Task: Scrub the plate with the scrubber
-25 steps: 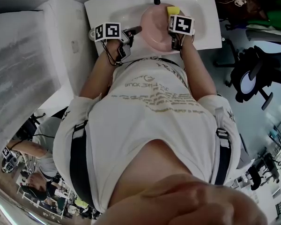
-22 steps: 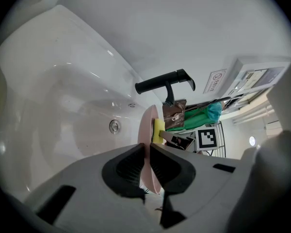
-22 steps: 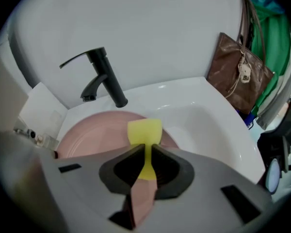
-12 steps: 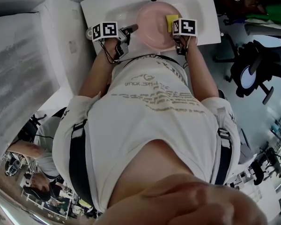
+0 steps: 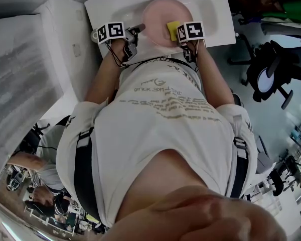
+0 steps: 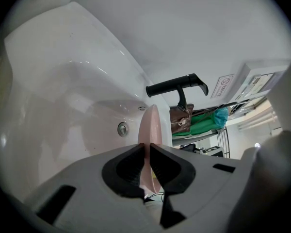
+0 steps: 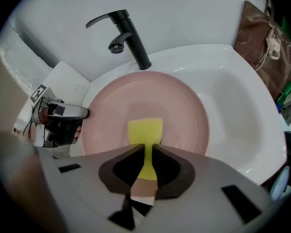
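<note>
Plate (image 5: 155,11) pink, over white sink (image 5: 110,4). Grips its rim in left gripper (image 6: 146,152); pinches yellow scrubber (image 7: 145,129) in right gripper (image 7: 149,153), against plate face.

plate (image 7: 160,98) 1 | scrubber (image 7: 145,131) 1 | grippers (image 6: 146,148) (image 7: 149,150) 2 | faucet (image 7: 131,35) 1 | sink (image 7: 235,106) 1

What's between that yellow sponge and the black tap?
Only the bare pink face of the plate, seen in the right gripper view, running from the scrubber up to the tap.
</note>
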Demonstrator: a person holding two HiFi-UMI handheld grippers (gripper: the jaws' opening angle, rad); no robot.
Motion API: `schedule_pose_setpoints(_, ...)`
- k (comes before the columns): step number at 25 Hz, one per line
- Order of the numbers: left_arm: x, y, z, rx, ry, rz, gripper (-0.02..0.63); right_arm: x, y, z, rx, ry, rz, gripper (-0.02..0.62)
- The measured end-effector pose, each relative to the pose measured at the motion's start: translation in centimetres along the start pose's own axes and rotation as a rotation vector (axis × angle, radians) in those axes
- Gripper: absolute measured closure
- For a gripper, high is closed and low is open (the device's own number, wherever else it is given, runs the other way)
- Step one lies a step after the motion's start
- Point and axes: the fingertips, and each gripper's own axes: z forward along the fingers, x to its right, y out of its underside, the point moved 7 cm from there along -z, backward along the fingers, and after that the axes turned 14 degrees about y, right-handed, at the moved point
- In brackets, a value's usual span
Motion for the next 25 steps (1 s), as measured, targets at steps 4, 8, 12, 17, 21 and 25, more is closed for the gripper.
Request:
schedule_pose_setpoints(4,0.1,0.0,0.0,0.006,0.002,0.008,0.566,-2.7,0.4,-0.2,-0.022,-0.101,-0.040,0.545)
schedule_pose_setpoints(8,0.4,0.3,0.1,-0.009,0.016,0.018,0.566,-4.8,-0.1,-0.6,-0.011,-0.158,-0.069,0.544)
schedule_pose_setpoints(12,1.1,0.7,0.4,-0.030,0.036,0.036,0.566,-6.2,-1.4,-1.1,0.022,-0.174,-0.094,0.543)
schedule_pose_setpoints(17,1.6,1.3,0.6,-0.057,0.054,0.055,0.566,-6.1,-3.6,-1.2,0.064,-0.174,-0.089,0.541)
schedule_pose_setpoints(21,1.8,1.9,0.4,-0.061,0.066,0.055,0.566,-5.1,-5.3,-1.2,0.092,-0.144,-0.063,0.540)
schedule_pose_setpoints(25,1.8,2.1,0.1,-0.054,0.076,0.051,0.566,-3.9,-6.1,-1.0,0.102,-0.116,-0.033,0.541)
